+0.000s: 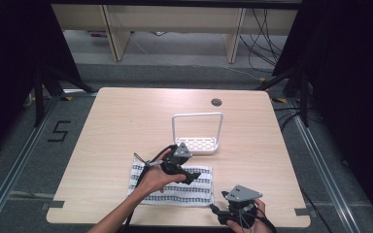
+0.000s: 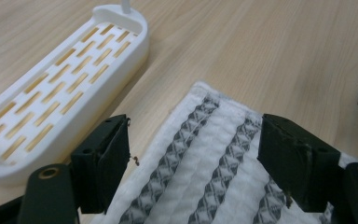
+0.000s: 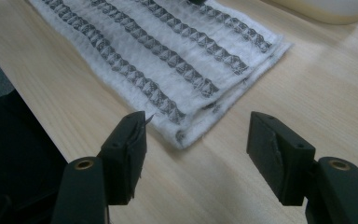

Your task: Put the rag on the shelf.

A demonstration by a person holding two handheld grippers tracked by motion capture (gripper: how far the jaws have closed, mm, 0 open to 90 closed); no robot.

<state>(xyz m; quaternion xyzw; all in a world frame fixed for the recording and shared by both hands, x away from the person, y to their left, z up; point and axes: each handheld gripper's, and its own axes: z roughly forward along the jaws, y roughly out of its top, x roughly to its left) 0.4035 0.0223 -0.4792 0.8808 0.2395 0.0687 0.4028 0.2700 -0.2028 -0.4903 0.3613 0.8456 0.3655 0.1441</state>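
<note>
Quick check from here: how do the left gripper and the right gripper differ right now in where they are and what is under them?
The left gripper is over the striped towel, its jaws straddling the cloth beside the white rack; the right gripper sits off the towel's corner, over bare table near the front edge. The left gripper is farther from the person, the right gripper nearer. Both are open and hold nothing.

One striped towel (image 1: 175,184), one white rack (image 1: 197,133), two grippers (image 1: 187,174) (image 1: 218,211), one table (image 1: 126,126).
</note>
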